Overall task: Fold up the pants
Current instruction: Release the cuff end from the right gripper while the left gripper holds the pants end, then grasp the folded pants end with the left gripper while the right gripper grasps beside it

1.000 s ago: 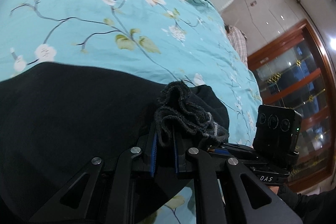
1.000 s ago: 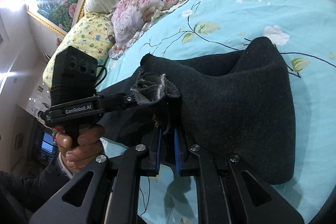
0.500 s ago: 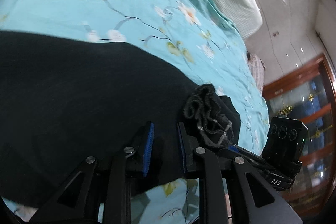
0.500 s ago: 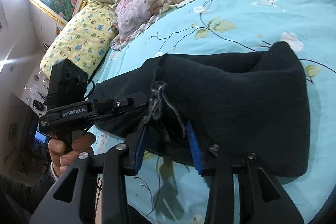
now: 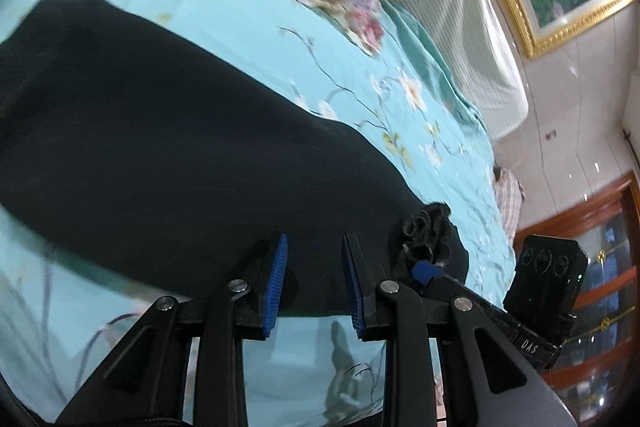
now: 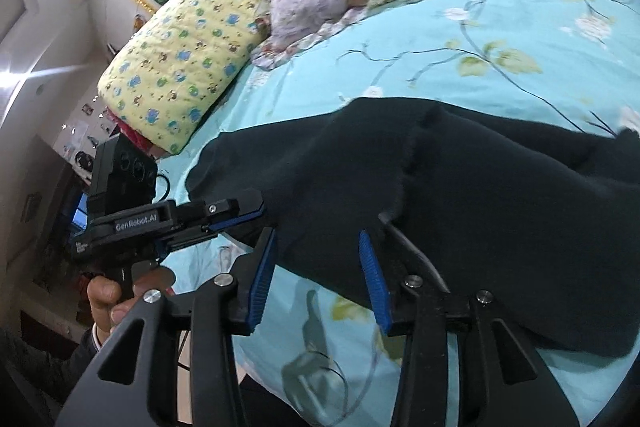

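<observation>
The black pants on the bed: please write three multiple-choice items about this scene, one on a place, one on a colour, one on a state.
1. Where do the black pants lie?
A. on the floor
B. on the turquoise flowered sheet
C. on the yellow pillow

2. What colour are the pads of the left hand-held gripper?
A. blue
B. red
C. white

3. In what state is the right hand-held gripper?
A. clamped on a pillow
B. shut with nothing inside
C. open, pads clear of the cloth

Answers: 1 B, the sheet shows all around the pants. 2 A, both ribbed pads are blue. 3 C, a wide gap separates its pads.
</observation>
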Action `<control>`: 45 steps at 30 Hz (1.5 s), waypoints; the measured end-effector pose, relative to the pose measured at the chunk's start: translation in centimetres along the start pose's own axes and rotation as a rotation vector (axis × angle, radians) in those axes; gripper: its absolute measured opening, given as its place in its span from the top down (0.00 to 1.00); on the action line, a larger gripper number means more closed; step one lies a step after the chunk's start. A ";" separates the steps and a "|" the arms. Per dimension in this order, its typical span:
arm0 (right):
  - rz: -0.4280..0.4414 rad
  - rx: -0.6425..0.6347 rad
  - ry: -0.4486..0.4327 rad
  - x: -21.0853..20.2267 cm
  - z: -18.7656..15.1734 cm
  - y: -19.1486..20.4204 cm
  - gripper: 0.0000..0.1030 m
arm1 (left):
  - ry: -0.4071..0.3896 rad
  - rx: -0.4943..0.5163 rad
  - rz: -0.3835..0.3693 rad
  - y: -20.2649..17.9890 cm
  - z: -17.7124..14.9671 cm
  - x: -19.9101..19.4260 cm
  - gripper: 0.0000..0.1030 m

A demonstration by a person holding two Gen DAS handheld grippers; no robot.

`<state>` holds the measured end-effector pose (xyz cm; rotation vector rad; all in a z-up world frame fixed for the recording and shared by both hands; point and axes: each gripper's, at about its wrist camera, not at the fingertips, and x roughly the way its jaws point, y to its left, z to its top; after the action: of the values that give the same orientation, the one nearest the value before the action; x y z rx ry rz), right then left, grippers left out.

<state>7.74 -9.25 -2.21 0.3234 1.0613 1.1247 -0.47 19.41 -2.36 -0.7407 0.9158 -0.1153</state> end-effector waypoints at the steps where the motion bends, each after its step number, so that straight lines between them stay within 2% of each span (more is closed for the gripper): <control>1: 0.003 -0.007 0.003 0.2 0.1 0.3 0.57 | -0.007 -0.008 0.006 0.2 0.0 -0.3 0.74; 6: 0.025 -0.042 0.025 1.6 1.1 2.0 0.57 | -0.056 -0.058 0.038 2.4 -0.4 -2.9 0.71; 20: 0.072 -0.099 0.080 5.2 3.4 5.3 0.57 | -0.175 -0.196 0.117 7.9 -1.8 -8.8 0.71; 22: 0.077 -0.112 0.087 5.7 3.6 5.8 0.57 | -0.184 -0.213 0.121 8.5 -1.9 -9.3 0.66; 24: 0.081 -0.122 0.096 6.2 3.8 6.2 0.57 | -0.194 -0.231 0.126 9.2 -1.8 -9.7 0.65; 30: 0.090 -0.147 0.119 7.4 4.4 7.3 0.52 | -0.216 -0.265 0.137 10.3 -1.6 -10.3 0.62; 35: 0.089 -0.169 0.141 8.8 5.2 7.9 0.52 | -0.227 -0.300 0.150 11.6 -1.1 -10.4 0.62; 38: 0.086 -0.190 0.153 9.7 6.0 8.4 0.51 | -0.237 -0.330 0.159 12.5 -0.8 -10.4 0.55; 45: 0.077 -0.269 0.207 13.3 8.4 10.1 0.51 | -0.228 -0.365 0.157 13.9 0.3 -9.4 0.55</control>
<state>9.32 8.93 1.94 0.0346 1.0685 1.3755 -9.03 33.64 -4.61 -0.9935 0.7800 0.2771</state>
